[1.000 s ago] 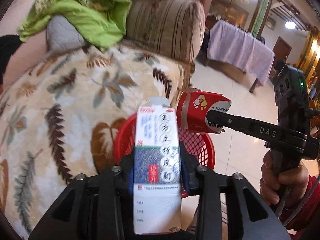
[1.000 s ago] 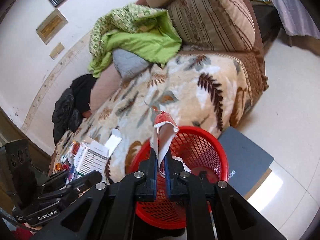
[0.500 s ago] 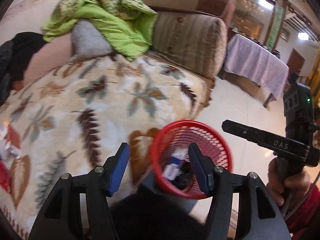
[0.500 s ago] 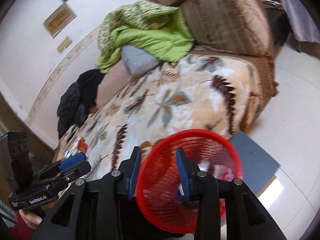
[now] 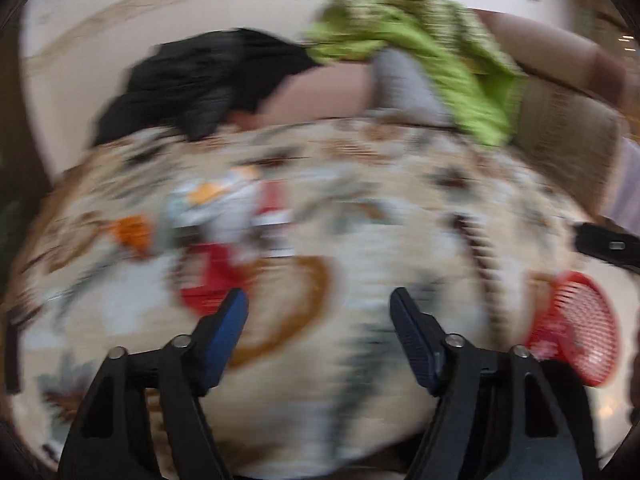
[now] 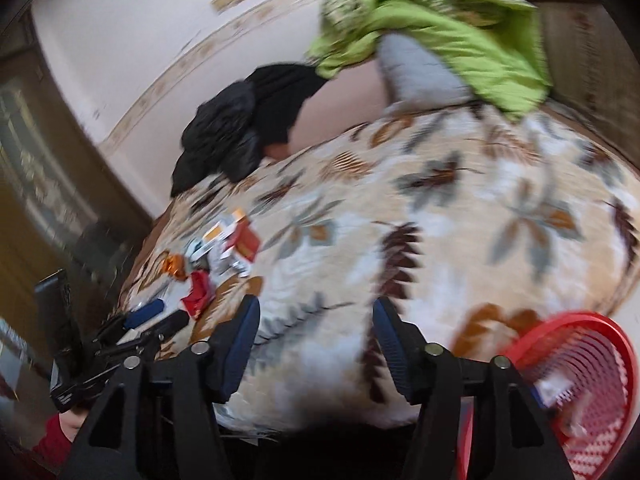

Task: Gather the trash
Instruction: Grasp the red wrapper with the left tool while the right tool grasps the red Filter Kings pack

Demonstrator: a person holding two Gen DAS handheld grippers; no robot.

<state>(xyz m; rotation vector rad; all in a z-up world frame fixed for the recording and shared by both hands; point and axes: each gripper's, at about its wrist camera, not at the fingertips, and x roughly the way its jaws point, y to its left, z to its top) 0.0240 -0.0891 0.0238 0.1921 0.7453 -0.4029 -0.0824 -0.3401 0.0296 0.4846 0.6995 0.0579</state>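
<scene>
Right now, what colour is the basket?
Red, a mesh-walled basket; the right wrist view shows it best.

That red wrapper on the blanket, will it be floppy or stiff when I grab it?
Probably floppy: the red wrapper looks crumpled and folded. Likely light, since it sits on the blanket without denting it. Its surface seems glossy, so it may slip between the pads.

Leaf-patterned blanket (image 6: pixel 420 220) over a sofa, pale wall (image 6: pixel 132 40) behind, green quilt (image 6: pixel 432 12) heaped.
</scene>
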